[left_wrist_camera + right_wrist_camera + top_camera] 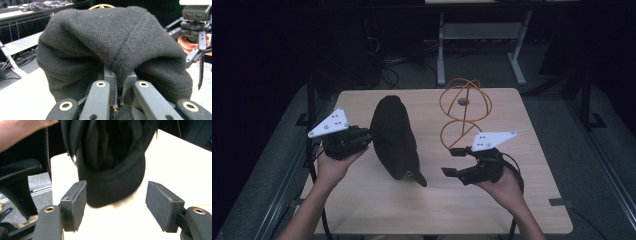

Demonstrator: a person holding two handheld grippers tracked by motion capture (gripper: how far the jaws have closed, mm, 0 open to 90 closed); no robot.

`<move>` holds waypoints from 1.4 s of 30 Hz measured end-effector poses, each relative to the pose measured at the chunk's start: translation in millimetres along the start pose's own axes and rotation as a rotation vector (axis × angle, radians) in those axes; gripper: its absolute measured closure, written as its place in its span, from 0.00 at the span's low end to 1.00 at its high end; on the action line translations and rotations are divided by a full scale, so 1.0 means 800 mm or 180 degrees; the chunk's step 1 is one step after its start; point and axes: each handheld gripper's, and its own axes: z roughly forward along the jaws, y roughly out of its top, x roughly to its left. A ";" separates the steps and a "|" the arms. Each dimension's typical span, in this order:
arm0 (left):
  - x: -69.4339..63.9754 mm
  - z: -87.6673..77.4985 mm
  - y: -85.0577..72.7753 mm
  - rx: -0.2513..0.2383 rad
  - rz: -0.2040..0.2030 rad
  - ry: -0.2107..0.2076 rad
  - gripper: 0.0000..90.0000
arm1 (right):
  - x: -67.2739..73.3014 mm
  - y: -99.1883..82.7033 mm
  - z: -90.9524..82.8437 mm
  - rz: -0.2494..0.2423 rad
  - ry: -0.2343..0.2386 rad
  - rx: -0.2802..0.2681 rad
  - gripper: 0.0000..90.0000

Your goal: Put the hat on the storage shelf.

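A black cap [394, 135] hangs over the wooden table [522, 150] with its brim [414, 176] low toward the front. My left gripper [368, 139] is at the cap's left side and is shut on it. In the left gripper view a fold of the cap's cloth [112, 37] is pinched between the left gripper's [119, 100] jaws. My right gripper [453, 161] is to the right of the brim, open, its pads apart from the cloth. The right gripper view shows the brim [112, 187] beyond the right gripper [116, 205], with nothing between the pads [162, 205].
An orange wire stand [464, 112] of loops rises at the table's back right, just behind my right gripper. A white-legged desk frame [482, 40] and cables lie on the floor past the table. A dark chair arm [20, 170] sits beside the table's edge.
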 end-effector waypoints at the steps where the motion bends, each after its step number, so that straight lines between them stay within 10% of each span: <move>1: 0.003 0.000 0.002 0.0006 -0.0003 -0.0002 0.96 | -0.002 -0.006 -0.004 0.0005 -0.0045 0.0017 0.35; 18: 0.035 0.028 0.044 0.0062 -0.0067 -0.0098 0.96 | -0.048 -0.103 -0.068 0.0454 -0.0611 0.0123 0.31; 42: 0.067 0.117 0.125 0.0089 -0.0033 -0.0235 0.96 | -0.077 -0.148 -0.125 0.0702 -0.0961 -0.0083 0.30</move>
